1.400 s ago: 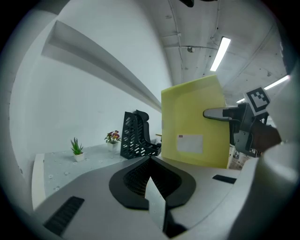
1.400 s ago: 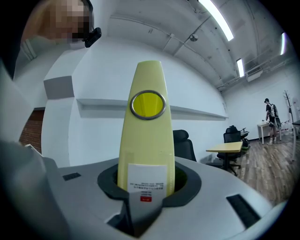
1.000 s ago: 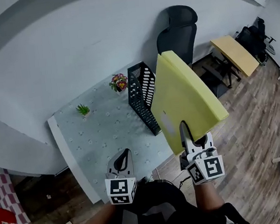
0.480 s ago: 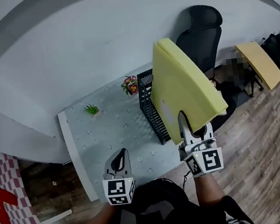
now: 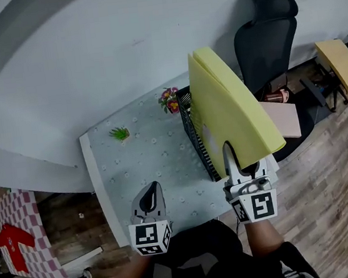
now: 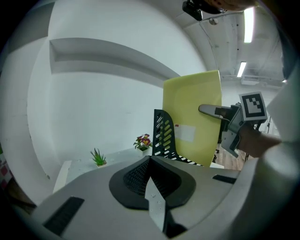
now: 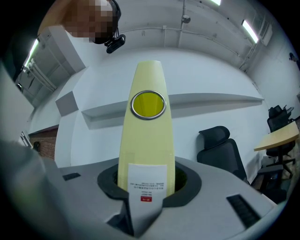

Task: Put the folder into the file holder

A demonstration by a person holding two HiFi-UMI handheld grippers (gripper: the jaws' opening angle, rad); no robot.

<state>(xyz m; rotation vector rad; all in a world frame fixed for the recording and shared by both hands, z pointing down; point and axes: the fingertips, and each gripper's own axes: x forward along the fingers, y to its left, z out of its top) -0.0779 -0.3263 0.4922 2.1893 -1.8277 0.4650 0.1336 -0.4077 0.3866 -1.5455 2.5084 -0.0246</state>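
A thick yellow folder (image 5: pixel 227 113) stands upright in the air, its lower edge clamped in my right gripper (image 5: pixel 230 160). It hangs over the right side of the black mesh file holder (image 5: pixel 198 143), which stands on the pale table (image 5: pixel 145 164), and hides most of it. In the right gripper view the folder's spine (image 7: pixel 146 140), with a metal ring hole and a white label, rises from between the jaws. My left gripper (image 5: pixel 150 201) hovers over the table's near edge, shut and empty. From the left gripper view, the folder (image 6: pixel 194 117) appears beside the holder (image 6: pixel 164 136).
A small green plant (image 5: pixel 119 133) and a pot of flowers (image 5: pixel 170 100) stand at the table's far side by the white wall. A black office chair (image 5: pixel 265 36) is behind the holder, a yellow desk (image 5: pixel 341 67) at the far right, wooden floor below.
The right gripper has carried the folder in toward the file holder, so it now covers more of the holder. The left gripper has kept its place, shut.
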